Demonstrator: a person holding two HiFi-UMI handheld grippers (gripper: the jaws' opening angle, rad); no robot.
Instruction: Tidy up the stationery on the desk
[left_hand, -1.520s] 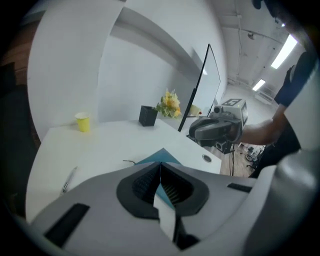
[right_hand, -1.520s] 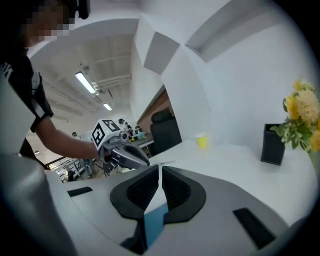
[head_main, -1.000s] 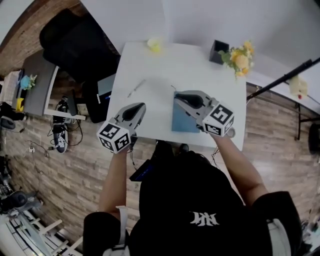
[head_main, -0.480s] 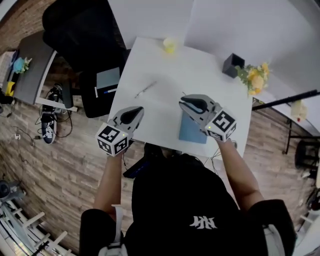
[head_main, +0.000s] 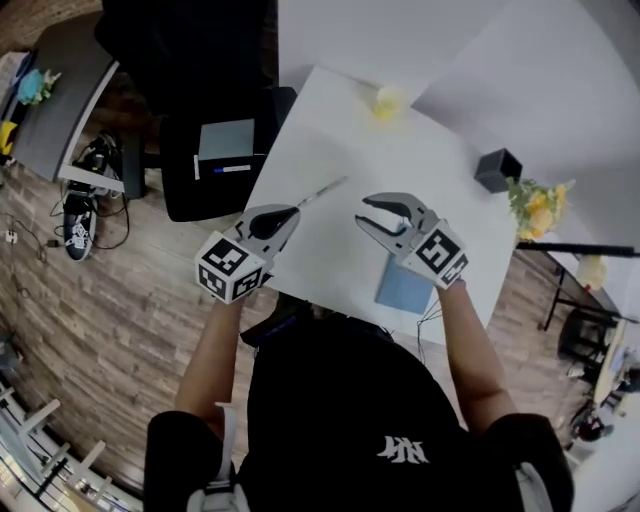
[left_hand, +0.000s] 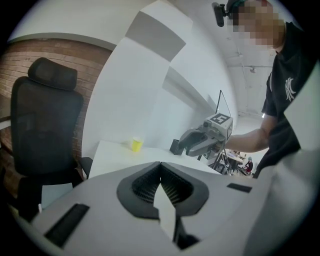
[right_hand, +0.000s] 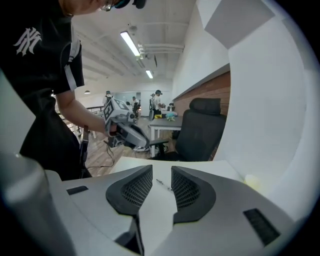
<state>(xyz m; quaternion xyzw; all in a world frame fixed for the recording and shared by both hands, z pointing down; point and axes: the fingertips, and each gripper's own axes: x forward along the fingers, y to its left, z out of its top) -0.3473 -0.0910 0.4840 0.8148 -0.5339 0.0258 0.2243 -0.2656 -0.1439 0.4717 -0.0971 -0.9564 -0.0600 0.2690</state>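
Observation:
A thin silver pen (head_main: 320, 192) lies on the white desk (head_main: 440, 190) near its left edge. My left gripper (head_main: 289, 213) is shut with nothing in it, its tips just short of the pen's near end. My right gripper (head_main: 362, 212) hovers over the desk to the right of the pen; its jaws have just been opening and hold nothing. Through their gap (right_hand: 161, 169) the pen (right_hand: 162, 184) shows on the desk beyond. A blue notebook (head_main: 405, 288) lies flat by the front edge, behind the right gripper. In the left gripper view the jaws (left_hand: 160, 164) meet at their tips.
A yellow object (head_main: 387, 100) sits at the desk's far edge, a black pen holder (head_main: 497, 168) and yellow flowers (head_main: 540, 210) at the far right. A black office chair (head_main: 170, 60) stands left of the desk, with a side table (head_main: 50, 130) beyond it.
Both grippers have moved left towards the pen. The right gripper has left the space above the blue notebook, and its jaws have gone from shut to open.

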